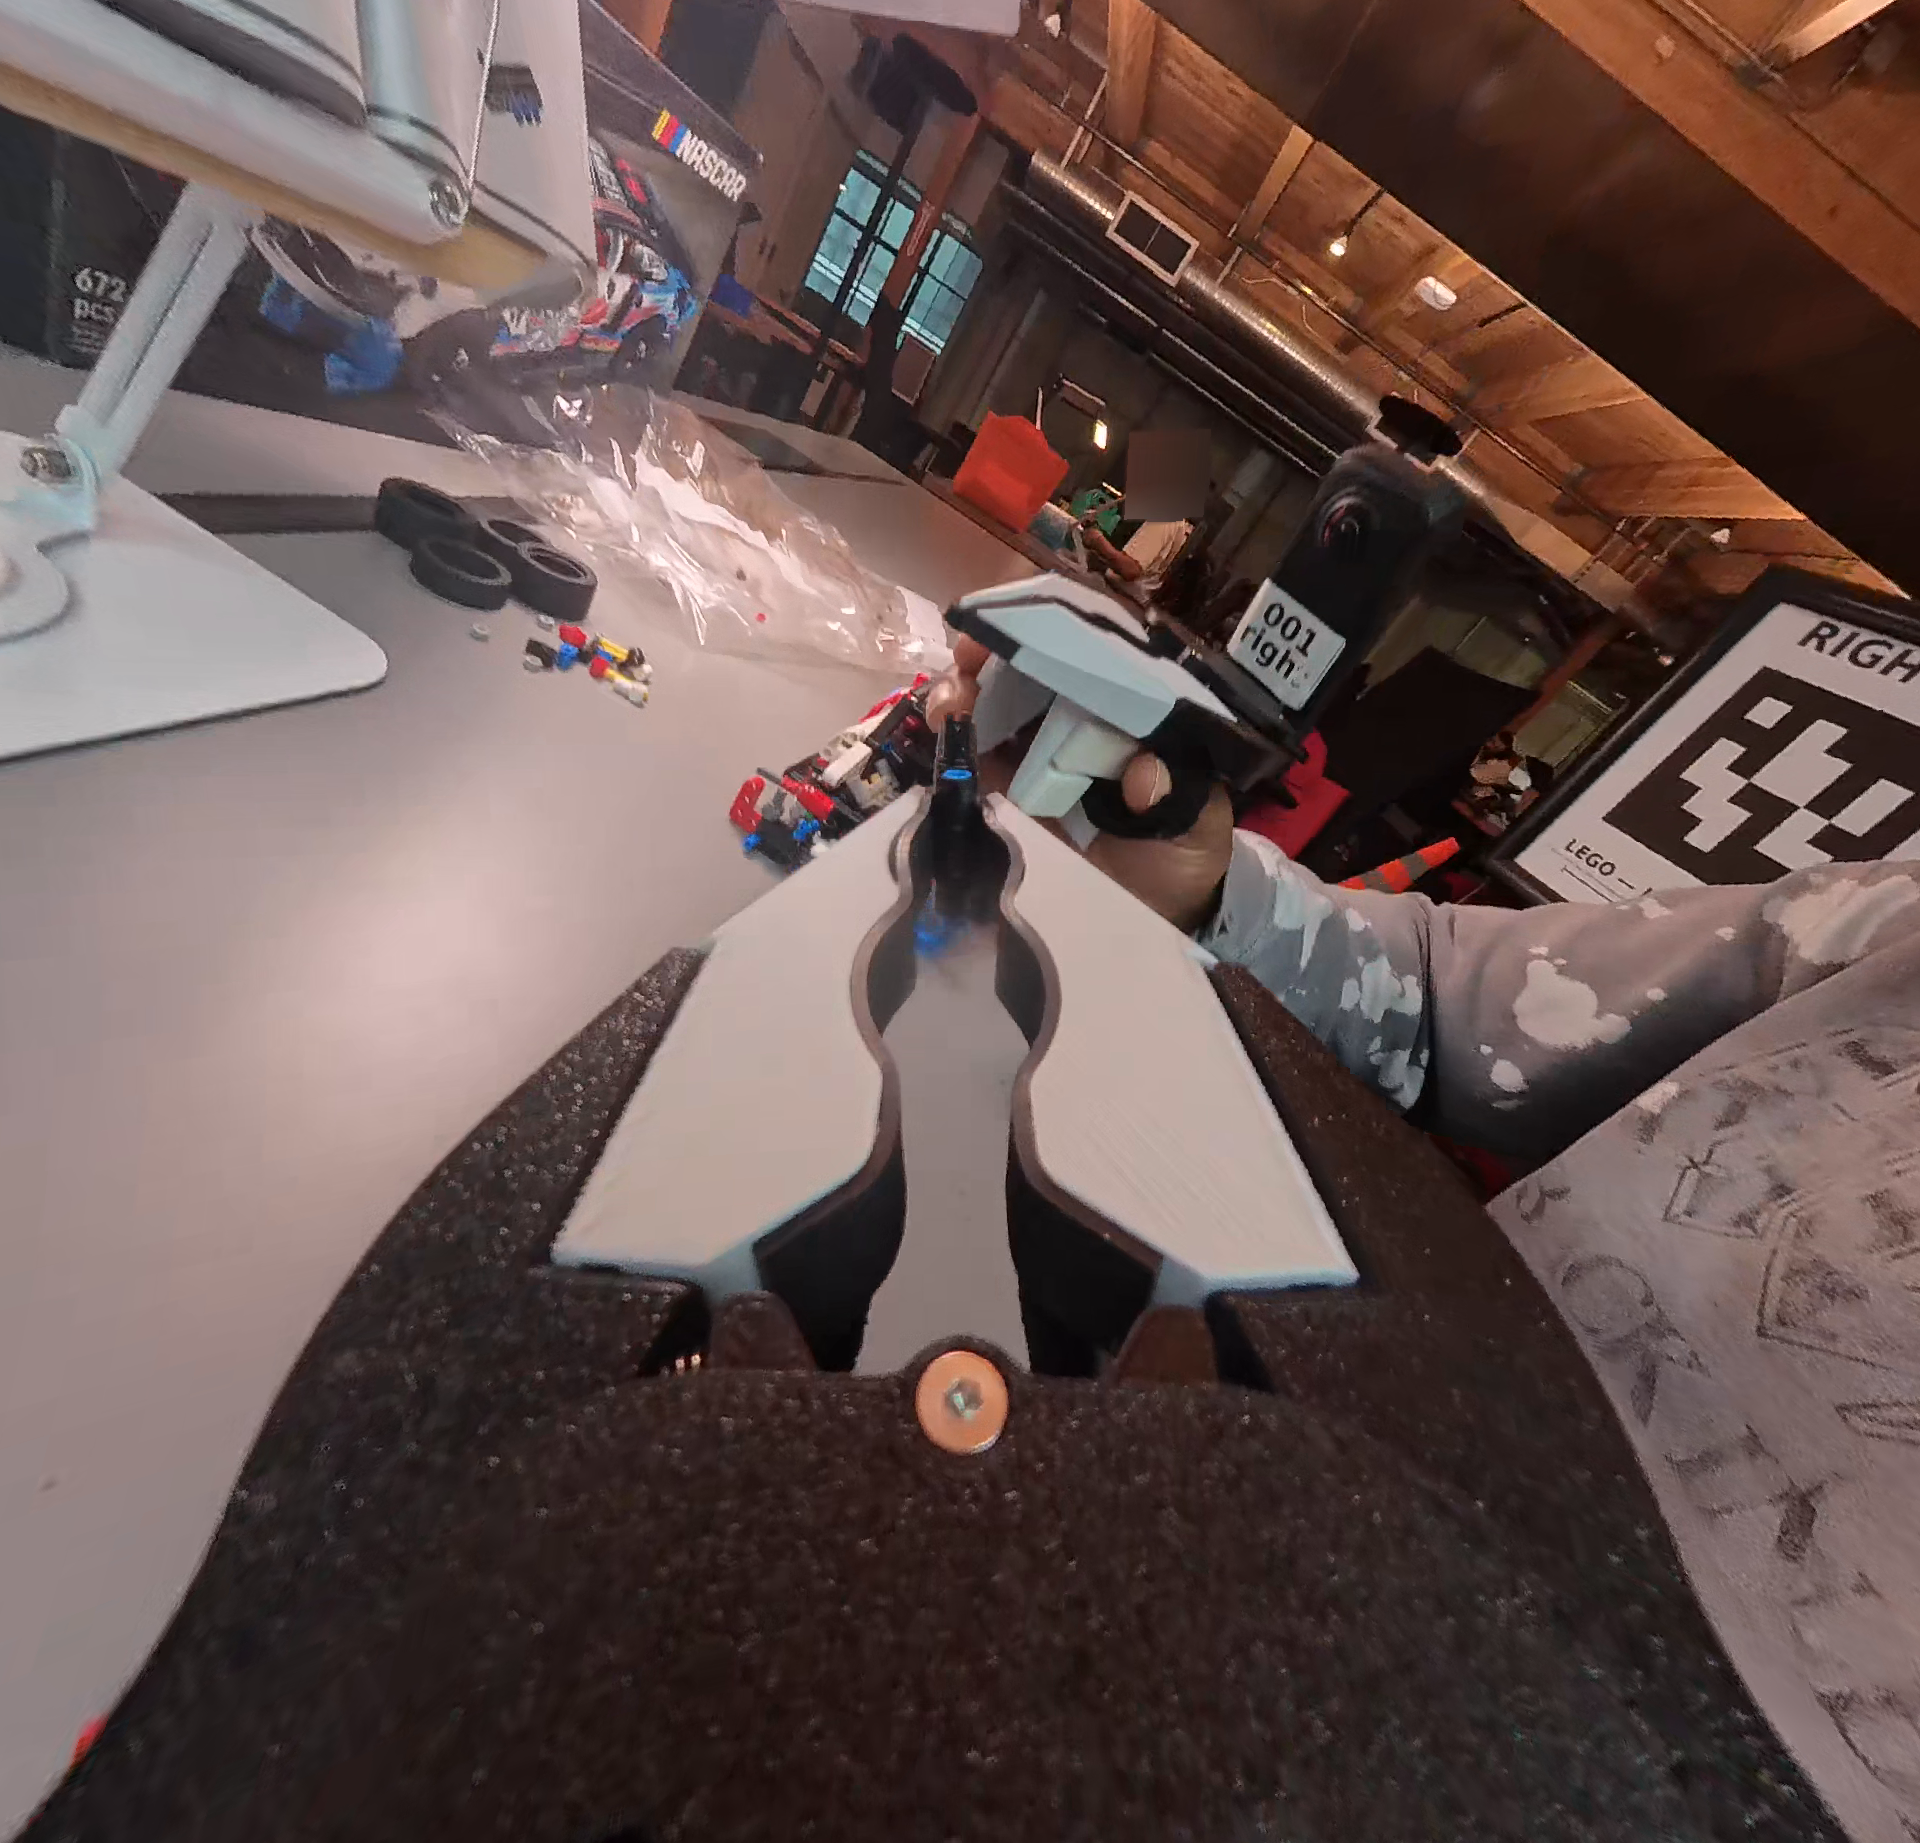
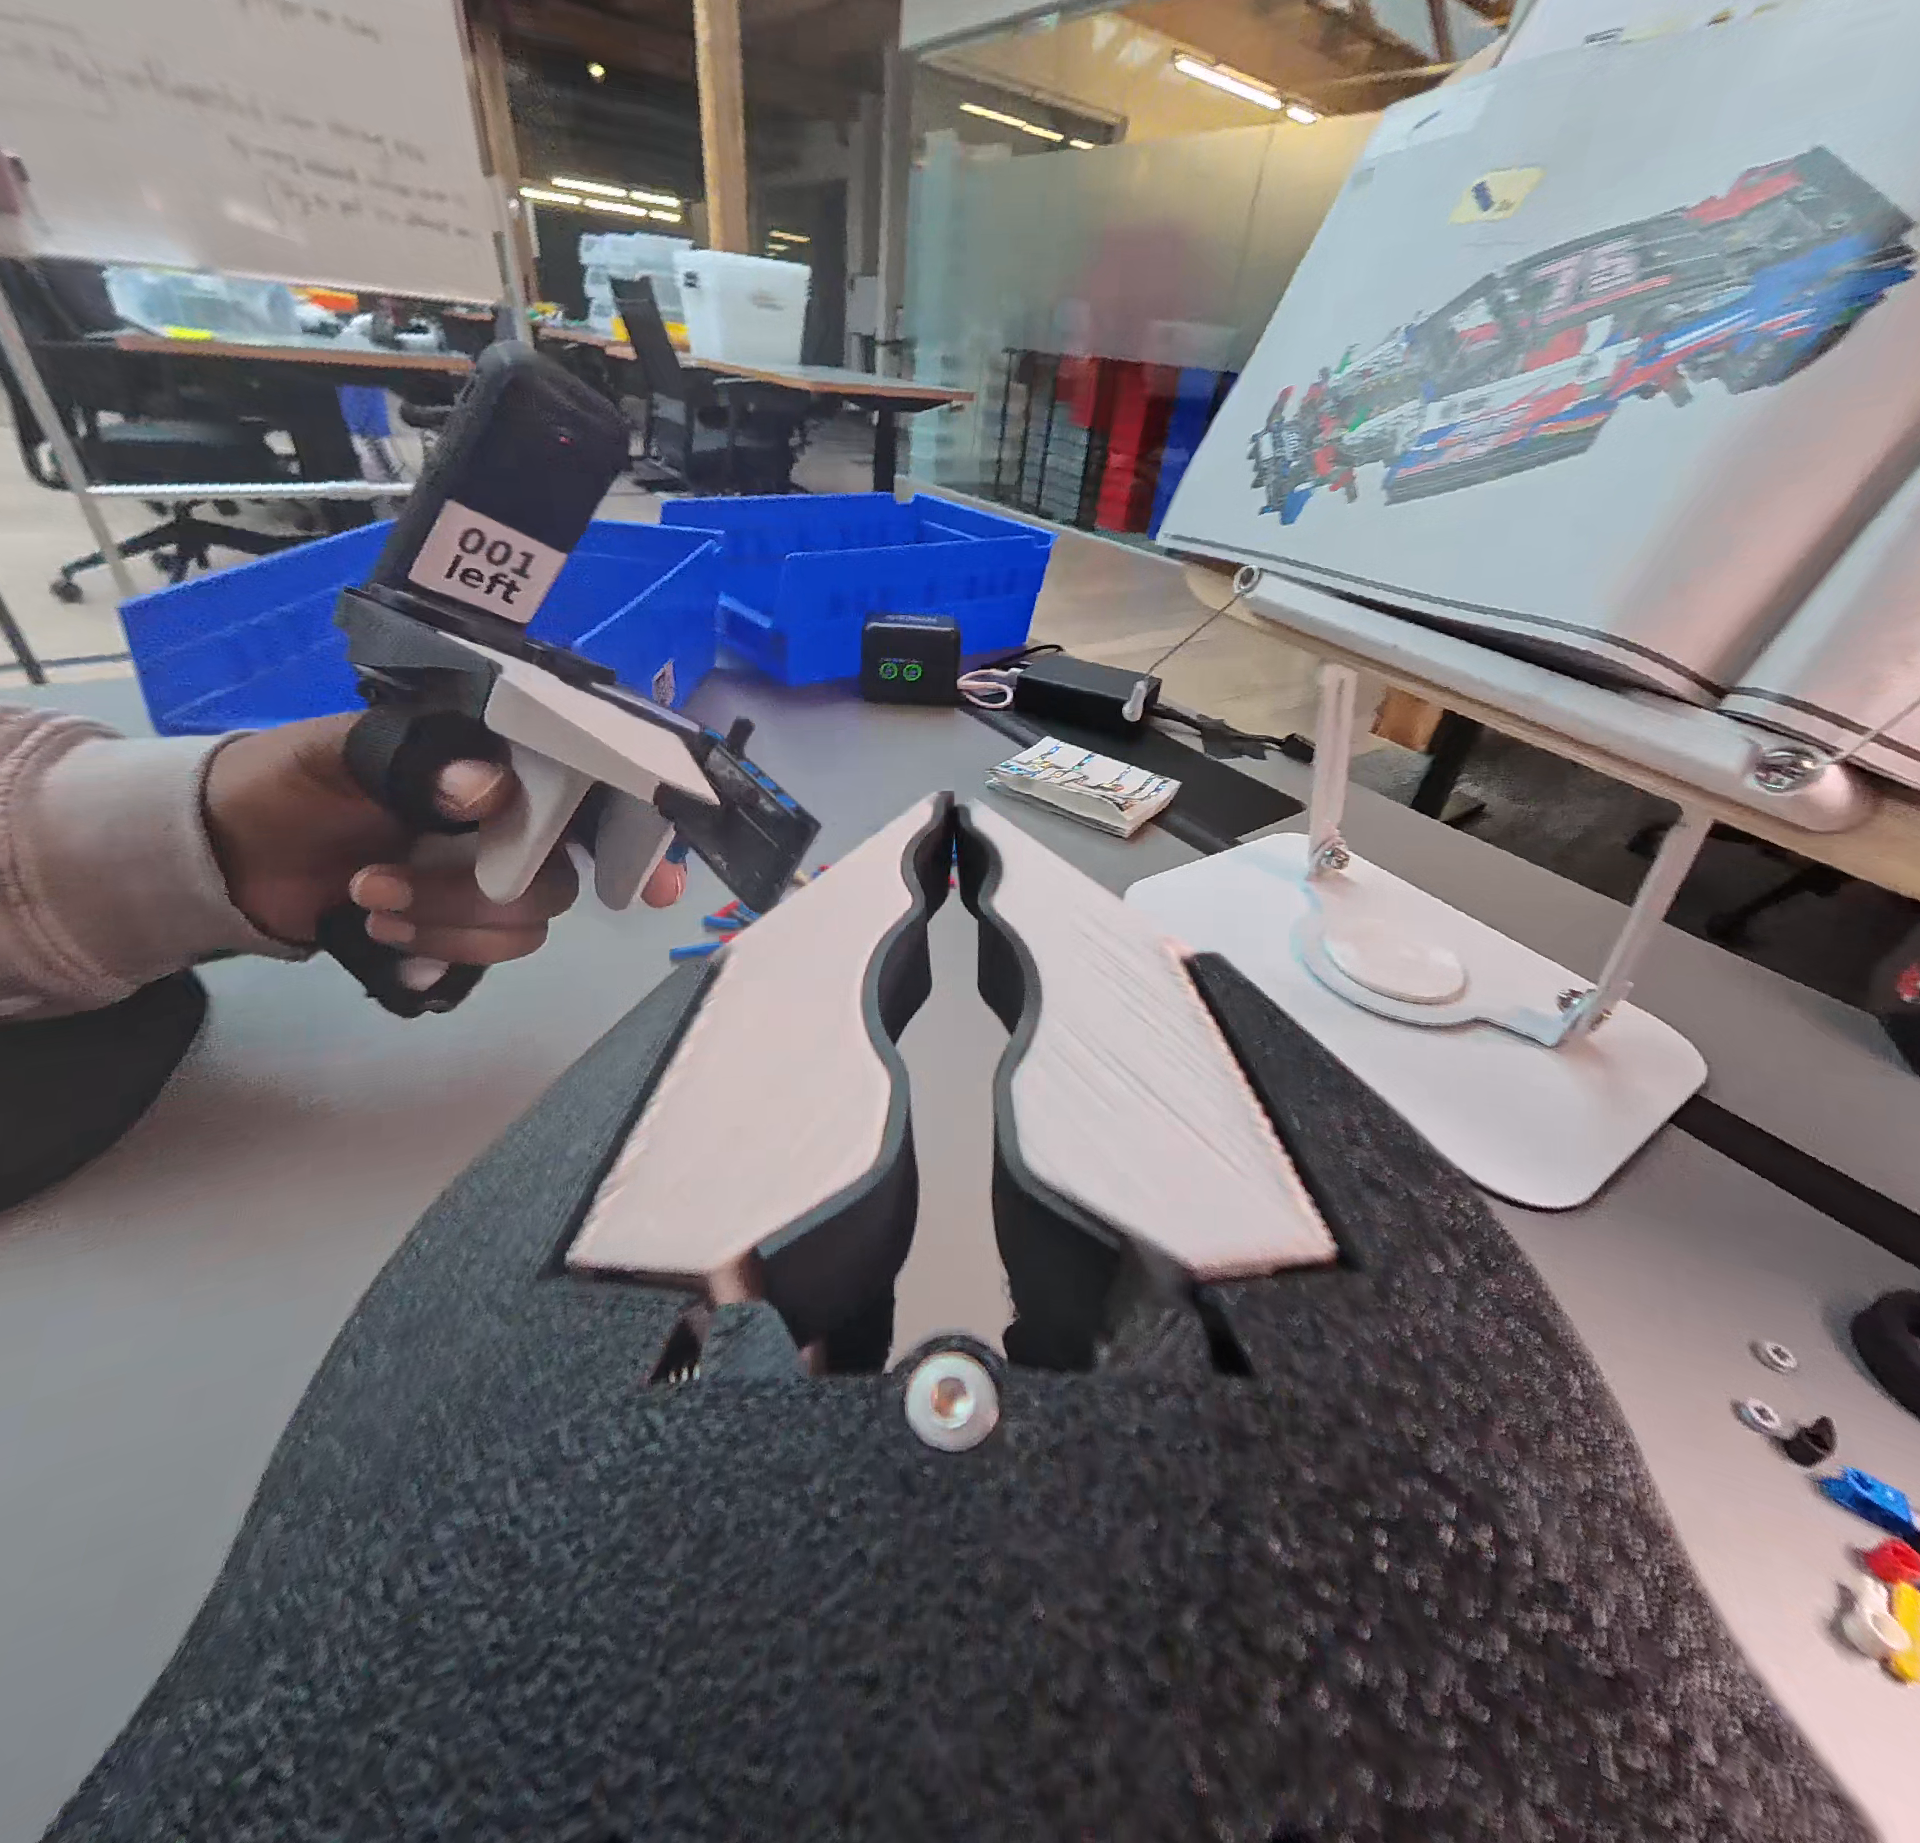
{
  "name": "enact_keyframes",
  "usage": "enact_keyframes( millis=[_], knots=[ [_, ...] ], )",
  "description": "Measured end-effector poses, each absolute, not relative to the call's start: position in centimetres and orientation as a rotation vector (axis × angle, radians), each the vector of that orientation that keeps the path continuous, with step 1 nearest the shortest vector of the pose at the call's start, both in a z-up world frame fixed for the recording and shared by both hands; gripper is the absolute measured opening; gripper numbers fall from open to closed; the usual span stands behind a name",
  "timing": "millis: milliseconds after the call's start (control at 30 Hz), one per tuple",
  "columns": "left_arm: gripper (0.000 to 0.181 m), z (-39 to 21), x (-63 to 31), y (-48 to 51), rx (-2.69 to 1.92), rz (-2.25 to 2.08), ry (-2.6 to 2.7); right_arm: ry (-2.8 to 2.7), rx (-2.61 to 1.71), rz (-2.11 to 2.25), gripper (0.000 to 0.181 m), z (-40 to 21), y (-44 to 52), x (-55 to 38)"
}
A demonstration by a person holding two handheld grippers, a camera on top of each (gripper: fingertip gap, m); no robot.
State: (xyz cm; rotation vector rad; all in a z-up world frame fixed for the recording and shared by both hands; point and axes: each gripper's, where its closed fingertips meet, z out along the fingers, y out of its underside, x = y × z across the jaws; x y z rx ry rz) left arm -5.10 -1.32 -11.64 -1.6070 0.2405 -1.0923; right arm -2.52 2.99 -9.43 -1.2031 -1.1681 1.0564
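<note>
In the left wrist view my left gripper (image 1: 954, 811) is shut on a small black brick assembly (image 1: 956, 848) with blue pins, held above the grey table (image 1: 416, 962). It also shows in the right wrist view, where a hand holds the left gripper (image 2: 727, 796) with the black and blue piece (image 2: 756, 819) in its tips. My right gripper (image 2: 954, 819) is shut and empty, above the table just right of the left gripper. The right gripper (image 1: 997, 640) shows in the left wrist view, held by a hand just behind the left fingertips. A partly built brick car (image 1: 842, 785) lies on the table beyond.
Black tyres (image 1: 488, 557), loose small bricks (image 1: 597, 655) and clear plastic bags (image 1: 727, 546) lie on the table. A white stand (image 2: 1455, 1014) carries an open instruction booklet (image 2: 1558, 339). Blue bins (image 2: 862, 578), a black charger (image 2: 910, 661) and a sticker sheet (image 2: 1081, 785) sit behind. Tip to tip, the grippers are about 6 cm apart. My right tips are roughly 20 cm from the partly built brick car (image 1: 842, 785).
</note>
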Motion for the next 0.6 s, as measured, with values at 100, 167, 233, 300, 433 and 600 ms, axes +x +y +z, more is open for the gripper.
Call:
enact_keyframes(
  millis=[100,167,233,300,433,600],
  knots=[
    [0.004,-10.3,-5.3,-0.1,-1.564,-1.118,0.229,-1.034,-1.216,1.030,0.002,-9.5,4.5,-1.2],
    [0.004,-10.3,-5.5,0.4,-1.539,-1.142,0.198,-1.012,-1.212,1.044,0.014,-10.3,4.1,-0.6],
    [0.004,-11.2,-5.5,0.4,-1.533,-1.158,0.186,-1.042,-1.192,1.026,0.027,-11.0,3.4,-0.7],
    [0.004,-12.7,-5.0,-0.1,-1.569,-1.196,0.211,-1.084,-1.169,1.004,0.035,-11.1,3.0,-1.3],
    [0.004,-14.4,-4.3,-1.0,-1.634,-1.229,0.275,-1.209,-1.247,1.132,0.039,-11.8,2.2,-4.0],
    [0.004,-14.6,-3.5,-2.1,-1.660,-1.202,0.421,-1.365,-1.379,1.418,0.040,-14.0,-0.8,-5.3]
  ],
)
